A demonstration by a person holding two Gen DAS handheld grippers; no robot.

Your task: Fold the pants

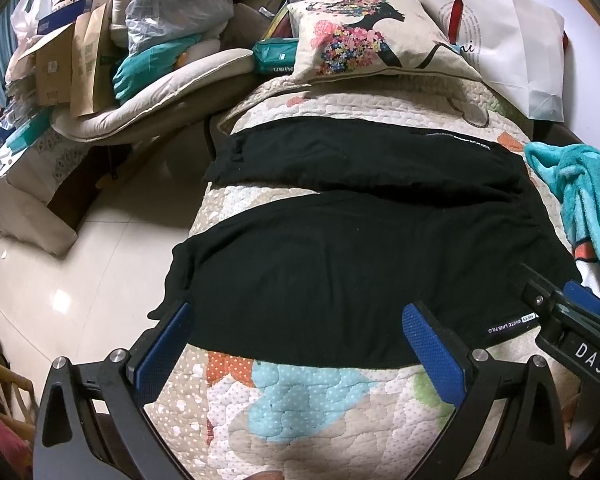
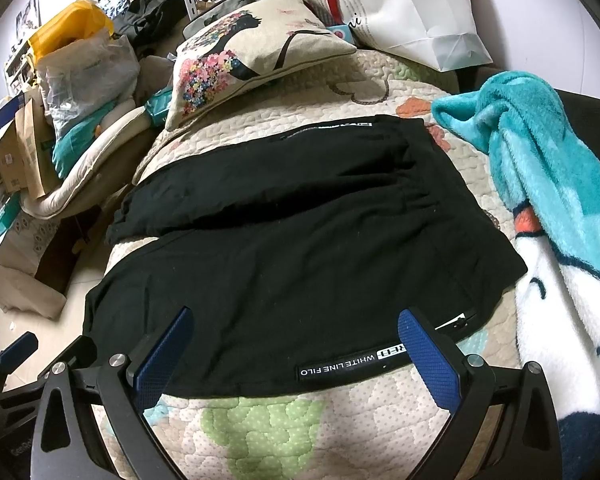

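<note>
Black pants [image 1: 360,264] lie spread flat on a patterned quilt [image 1: 300,408], both legs running to the left, the waist at the right; they also show in the right wrist view [image 2: 292,248]. A white-lettered label [image 2: 352,362] marks the near edge. My left gripper [image 1: 300,316] is open, its blue pads straddling the near leg's edge. My right gripper [image 2: 296,320] is open over the near edge by the label; its tip also shows in the left wrist view [image 1: 572,320].
A flowered cushion [image 1: 364,36] and a white paper bag [image 1: 516,40] sit at the quilt's far end. A teal fleece blanket [image 2: 540,168] lies to the right. Tiled floor [image 1: 80,264], boxes and bags are to the left.
</note>
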